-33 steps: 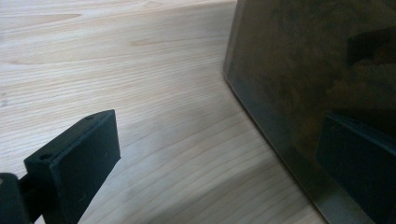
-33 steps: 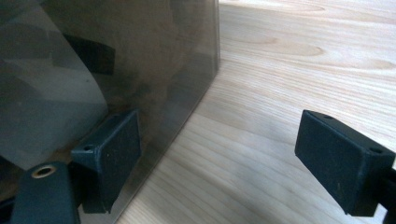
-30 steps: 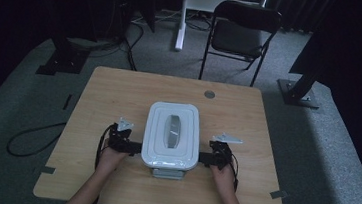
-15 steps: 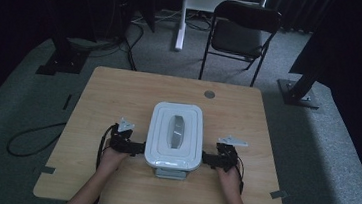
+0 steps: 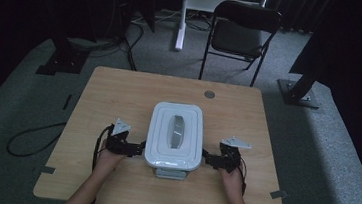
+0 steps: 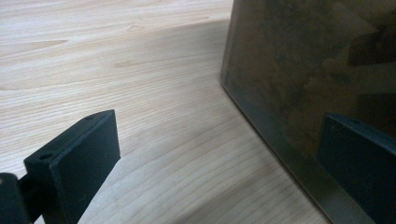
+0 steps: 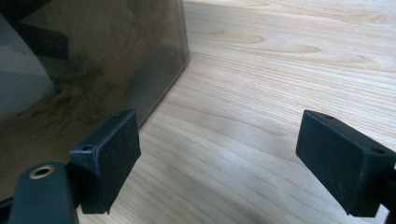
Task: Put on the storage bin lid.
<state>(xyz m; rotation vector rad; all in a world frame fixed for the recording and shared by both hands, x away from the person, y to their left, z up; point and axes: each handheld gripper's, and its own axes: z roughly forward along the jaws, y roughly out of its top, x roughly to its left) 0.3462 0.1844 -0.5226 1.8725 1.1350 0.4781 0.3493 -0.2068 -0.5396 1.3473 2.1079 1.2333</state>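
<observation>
A white rectangular plastic lidded bin with smoky translucent walls [image 5: 174,136] is sitting near the front middle of the pale wooden table [image 5: 119,91], long side running away from the person. A grey recessed handle [image 5: 176,130] is lying along the centre of the lid.

The left gripper [image 5: 137,149] is pressing in at the bin's left wall, low down; the right gripper [image 5: 207,159] is doing the same at the right wall. In both gripper views the jaws are standing wide apart with nothing between them, one jaw of each lying close against the dark wall [image 6: 299,70], touching or nearly so.

Judging the handling: the bin is looking rigid and smooth-sided, so the walls are likely slippery under flat pads. Its contents are showing as brownish blur through the wall [image 7: 84,60]; weight is uncertain, possibly substantial. Squeezing between two open grippers is risking a slip. Better purchase would be under the lid rim on each side, or the top handle.
</observation>
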